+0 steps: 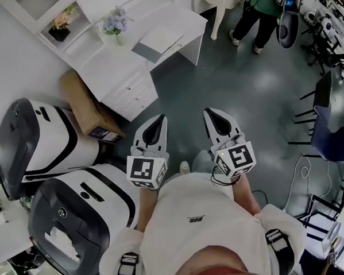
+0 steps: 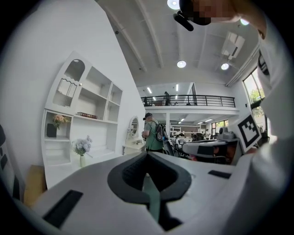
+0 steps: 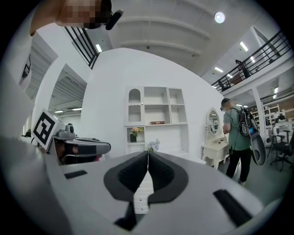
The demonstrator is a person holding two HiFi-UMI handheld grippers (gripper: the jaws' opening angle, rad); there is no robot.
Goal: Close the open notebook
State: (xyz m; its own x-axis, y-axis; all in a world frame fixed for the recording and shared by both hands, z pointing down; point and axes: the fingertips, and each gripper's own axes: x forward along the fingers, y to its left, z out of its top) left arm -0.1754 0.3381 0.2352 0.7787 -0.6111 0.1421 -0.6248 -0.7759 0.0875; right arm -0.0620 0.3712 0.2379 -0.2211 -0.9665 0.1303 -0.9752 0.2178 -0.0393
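Before torso (image 1: 208, 222), left gripper (image 1: 160, 119), right gripper (image 1: 211, 113) — jaws together, empty; mirror (image 2: 133, 126) — gripper views only.

Open floor (image 1: 238, 80) lies ahead (white desk (image 1: 115, 73) and cardboard box (image 1: 84, 109) crowd the left).

Bright ceiling lamps (image 2: 181, 64), fisheye edges, sharp focus
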